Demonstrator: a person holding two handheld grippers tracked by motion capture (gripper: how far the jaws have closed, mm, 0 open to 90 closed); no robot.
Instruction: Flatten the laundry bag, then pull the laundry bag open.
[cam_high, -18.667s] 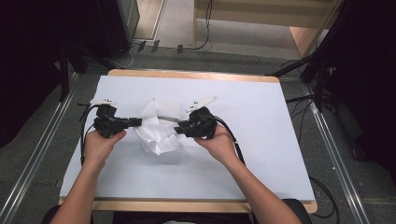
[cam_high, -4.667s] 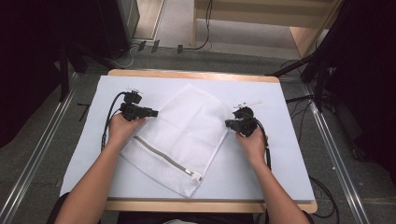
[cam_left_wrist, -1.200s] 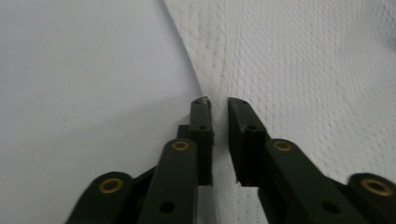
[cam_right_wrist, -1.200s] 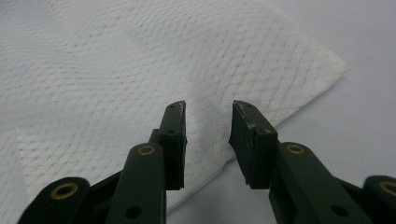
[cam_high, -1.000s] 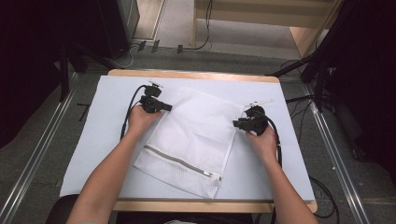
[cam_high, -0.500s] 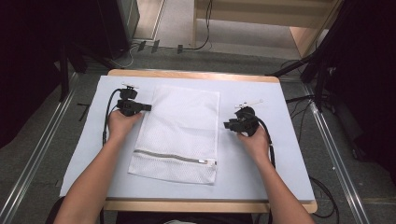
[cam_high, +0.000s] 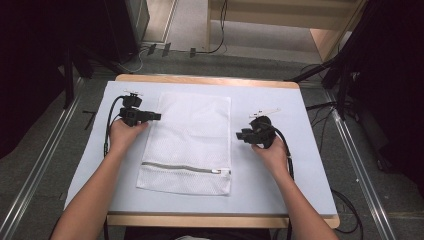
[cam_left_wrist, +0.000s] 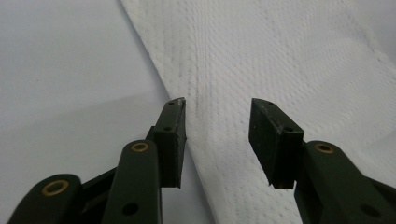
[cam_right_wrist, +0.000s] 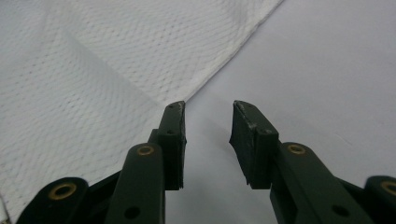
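A white mesh laundry bag (cam_high: 189, 142) lies flat mid-table on the pale table cover (cam_high: 280, 190), zipper end toward the person. The left gripper (cam_high: 155, 116) sits at the bag's left edge; its jaws have just been opening, released, nothing clamped. The right gripper (cam_high: 240, 135) hovers just beside the bag's right edge, jaws parted, empty. 2 cables trail back along the forearms.

R gripper (cam_right_wrist: 208, 109) jaws apart, nothing btwn; white mesh bag (cam_right_wrist: 107, 65) edge just ahead-left, on pale table cover (cam_right_wrist: 327, 70).
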